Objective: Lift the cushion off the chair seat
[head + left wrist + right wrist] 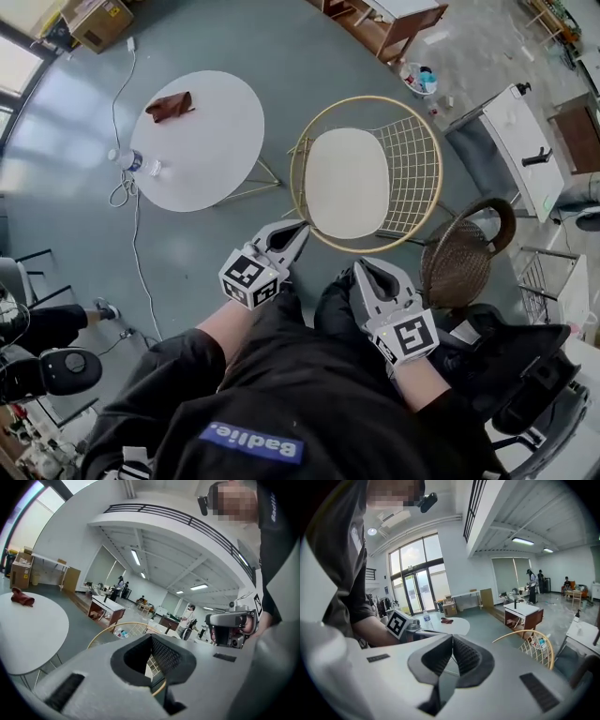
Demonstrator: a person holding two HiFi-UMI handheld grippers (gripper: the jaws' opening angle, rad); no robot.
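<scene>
Two grippers are here, and both are empty and squeezed shut; the left gripper [298, 228] has its jaws pressed together with nothing in them, and the right gripper [364, 269] is the same. The cushion [346, 183] is pale and egg-shaped; it lies flat on the seat of the gold wire chair [412, 164], not lifted yet. It lies ahead of both grippers, past the gold rim; its long way runs away from the person, so its short near end faces the tips. The left gripper looks nearer, with its tip just beside the rim by the near left corner of the cushion; the right gripper sits a little further back, near the middle of the near edge; neither one touches the cushion. I think the jaws must open first, then reach over the rim and pinch that near edge; the rim could get in the way.
</scene>
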